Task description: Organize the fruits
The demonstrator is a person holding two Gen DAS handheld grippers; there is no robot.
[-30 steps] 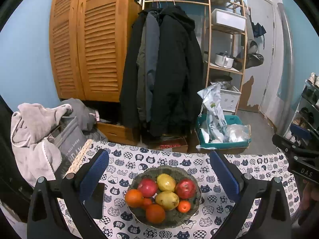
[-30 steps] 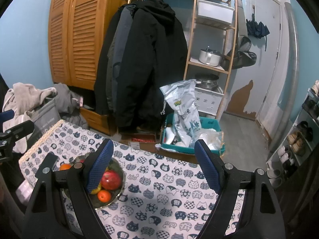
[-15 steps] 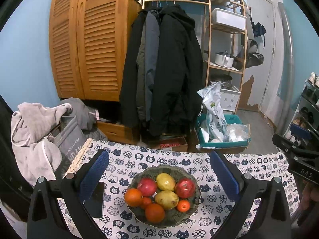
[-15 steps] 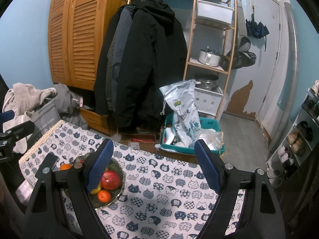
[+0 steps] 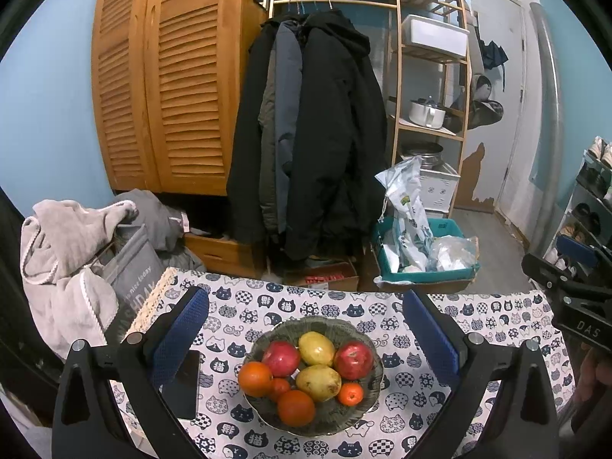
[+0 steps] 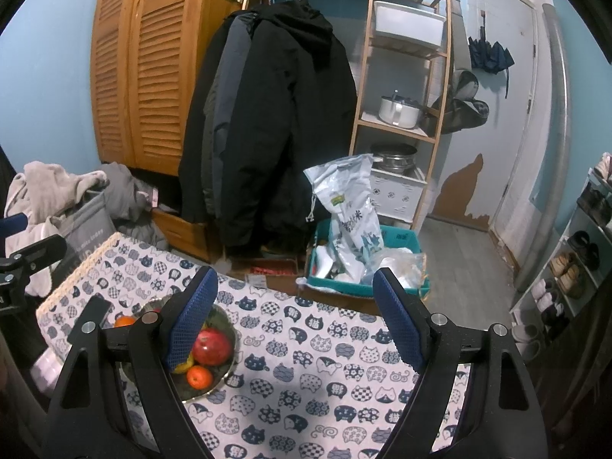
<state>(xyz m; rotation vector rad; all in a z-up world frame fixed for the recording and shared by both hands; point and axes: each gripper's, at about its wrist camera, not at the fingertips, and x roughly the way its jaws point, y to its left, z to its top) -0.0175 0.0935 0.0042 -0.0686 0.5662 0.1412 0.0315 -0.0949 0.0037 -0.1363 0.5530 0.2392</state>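
- Setting: a table under a cat-print cloth (image 5: 493, 329), coats (image 5: 325, 134) hanging behind.
- Bowl (image 5: 367, 394): mid-table, heaped with fruit; likely rigid and heavy, better left where it sits.
- Apples (image 5: 354, 359): firm, smooth, probably slippery; grip across the widest part.
- Pears (image 5: 318, 382): softer, bruise-prone; gentle squeeze.
- Oranges (image 5: 295, 407): tough skin, the near one easiest to reach from above.
- Left gripper (image 5: 306, 329): fingers wide, empty, framing the bowl.
- Right gripper (image 6: 294, 317): fingers wide, empty, bowl at its left.
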